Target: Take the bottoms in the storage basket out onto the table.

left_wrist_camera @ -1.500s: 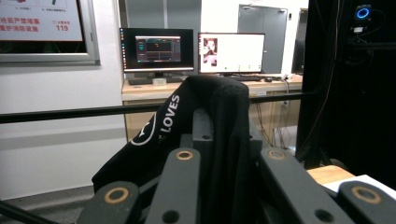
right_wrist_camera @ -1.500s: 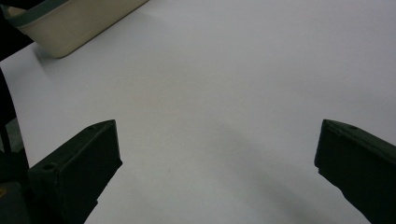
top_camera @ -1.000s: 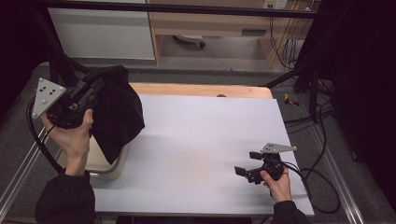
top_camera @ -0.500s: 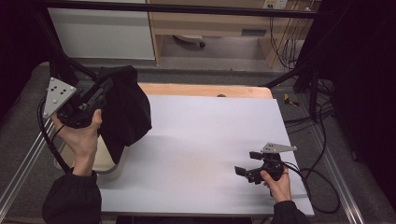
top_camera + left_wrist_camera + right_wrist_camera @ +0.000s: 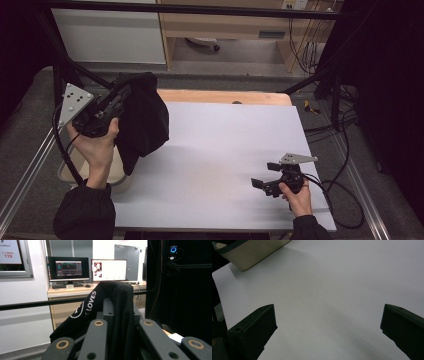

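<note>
High view: left tool is clamped on a black garment held above the white counter; right tool rests there, jaws wide apart

The left gripper has its black jaws clamped tight on a black garment — the cloth bunches up between them and drapes down to the left, white lettering reading "LOVES" on the fold. Beyond it a wooden desk carries two lit monitors — a black curtain hangs at right.
</note>
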The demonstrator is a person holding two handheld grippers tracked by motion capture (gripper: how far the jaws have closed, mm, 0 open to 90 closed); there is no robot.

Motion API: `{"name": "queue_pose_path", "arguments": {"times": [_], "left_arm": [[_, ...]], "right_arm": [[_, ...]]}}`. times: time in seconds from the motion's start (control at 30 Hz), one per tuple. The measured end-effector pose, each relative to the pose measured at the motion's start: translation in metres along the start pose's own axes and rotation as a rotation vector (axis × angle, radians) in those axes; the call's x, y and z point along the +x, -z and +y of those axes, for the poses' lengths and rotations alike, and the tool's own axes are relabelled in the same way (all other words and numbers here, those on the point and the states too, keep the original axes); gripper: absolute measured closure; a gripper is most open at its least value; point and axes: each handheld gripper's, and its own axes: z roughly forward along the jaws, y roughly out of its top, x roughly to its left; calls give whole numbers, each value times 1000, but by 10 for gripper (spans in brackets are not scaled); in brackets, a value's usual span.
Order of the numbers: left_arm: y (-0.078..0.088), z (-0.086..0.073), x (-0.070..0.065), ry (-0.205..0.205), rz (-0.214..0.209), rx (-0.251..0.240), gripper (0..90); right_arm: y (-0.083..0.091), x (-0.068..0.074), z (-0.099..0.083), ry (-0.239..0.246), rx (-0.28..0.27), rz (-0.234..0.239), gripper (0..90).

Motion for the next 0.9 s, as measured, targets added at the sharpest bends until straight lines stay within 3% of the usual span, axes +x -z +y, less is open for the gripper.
{"name": "queue_pose_path", "arguments": {"times": [0.9], "left_arm": [[-19,-3,-28,-4,-67,20,819]], "right_arm": [[0,0,0,-1,2,1,6]]}}
